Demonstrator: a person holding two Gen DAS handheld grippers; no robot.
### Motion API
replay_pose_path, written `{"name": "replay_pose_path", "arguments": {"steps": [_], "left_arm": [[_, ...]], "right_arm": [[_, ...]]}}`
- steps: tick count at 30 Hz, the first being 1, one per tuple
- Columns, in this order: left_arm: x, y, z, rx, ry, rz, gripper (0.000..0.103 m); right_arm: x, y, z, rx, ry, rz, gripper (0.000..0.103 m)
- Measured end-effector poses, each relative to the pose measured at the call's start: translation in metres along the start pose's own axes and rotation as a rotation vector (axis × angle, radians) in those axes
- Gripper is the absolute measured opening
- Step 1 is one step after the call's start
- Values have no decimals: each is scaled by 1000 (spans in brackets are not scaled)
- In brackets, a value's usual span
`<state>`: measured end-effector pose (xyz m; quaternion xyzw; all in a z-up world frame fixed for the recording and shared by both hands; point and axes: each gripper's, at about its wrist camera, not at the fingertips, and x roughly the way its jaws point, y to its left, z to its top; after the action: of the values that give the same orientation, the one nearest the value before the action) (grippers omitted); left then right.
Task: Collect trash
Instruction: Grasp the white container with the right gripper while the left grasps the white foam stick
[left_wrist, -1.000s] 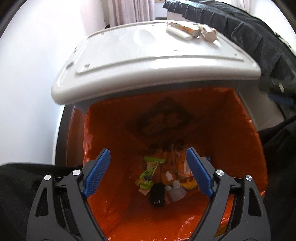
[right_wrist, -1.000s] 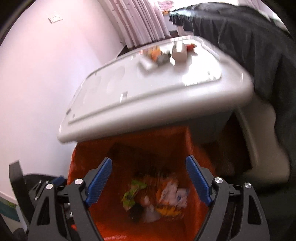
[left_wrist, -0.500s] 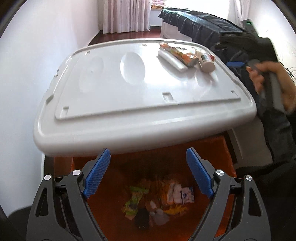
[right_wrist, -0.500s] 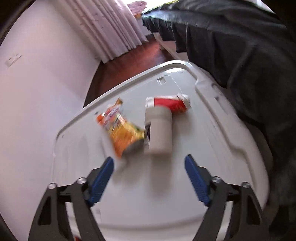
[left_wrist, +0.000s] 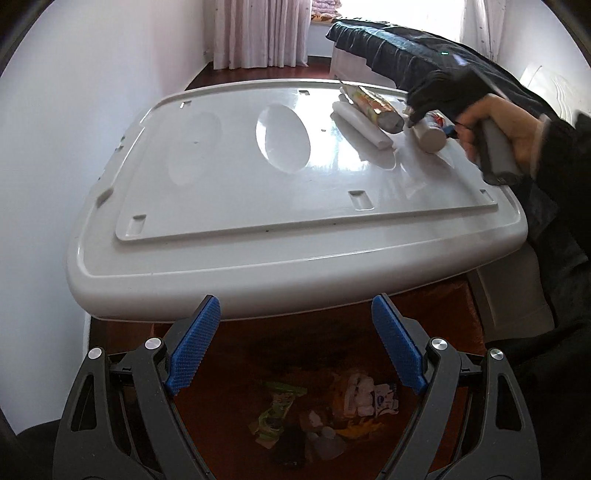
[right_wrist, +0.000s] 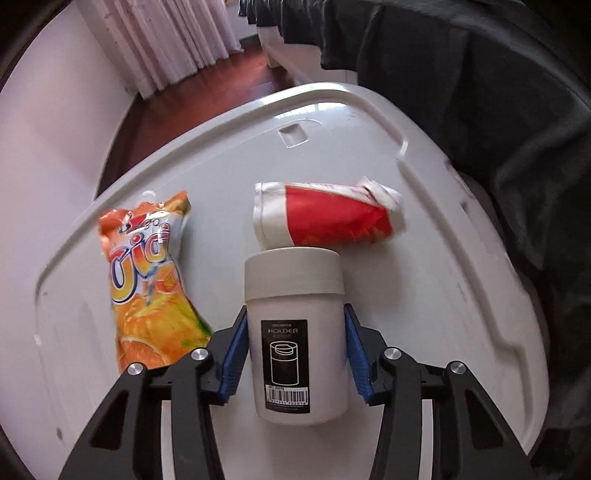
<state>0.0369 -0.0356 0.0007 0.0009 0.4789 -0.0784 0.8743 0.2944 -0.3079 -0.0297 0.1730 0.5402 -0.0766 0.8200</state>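
Observation:
A white toothpick holder jar (right_wrist: 297, 332) lies on the white table (right_wrist: 443, 295), between the blue pads of my right gripper (right_wrist: 295, 354), which close against its sides. An orange juice pouch (right_wrist: 147, 277) lies to its left and a crushed red and white paper cup (right_wrist: 325, 218) just beyond it. In the left wrist view the jar (left_wrist: 430, 134), the pouch (left_wrist: 376, 109) and a white tube (left_wrist: 364, 125) lie at the table's far right, with the right gripper (left_wrist: 424, 110) over them. My left gripper (left_wrist: 295, 347) is open and empty above the orange-lined bin (left_wrist: 443, 306).
The bin holds several wrappers and scraps (left_wrist: 325, 417) at its bottom. The table edge (left_wrist: 295, 280) overhangs the bin. A dark cloth-covered bed (right_wrist: 480, 74) runs along the right. A white wall (left_wrist: 55, 147) stands left, curtains (left_wrist: 255, 33) at the back.
My left gripper rose from inside the bin to above its rim. My right gripper moved from the bin across the table and closed around the white jar.

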Motion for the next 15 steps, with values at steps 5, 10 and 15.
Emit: {"name": "replay_pose_path", "arguments": {"steps": [5, 10, 15], "left_arm": [[-3, 2, 5, -31, 2, -36, 82], [8, -28, 39, -23, -12, -65, 82], [54, -83, 105, 83, -57, 2, 82]], "right_arm": [[-72, -26, -44, 4, -114, 162, 48], [-130, -67, -113, -4, -214, 291, 48], [-130, -88, -124, 5, -216, 314, 48]]}}
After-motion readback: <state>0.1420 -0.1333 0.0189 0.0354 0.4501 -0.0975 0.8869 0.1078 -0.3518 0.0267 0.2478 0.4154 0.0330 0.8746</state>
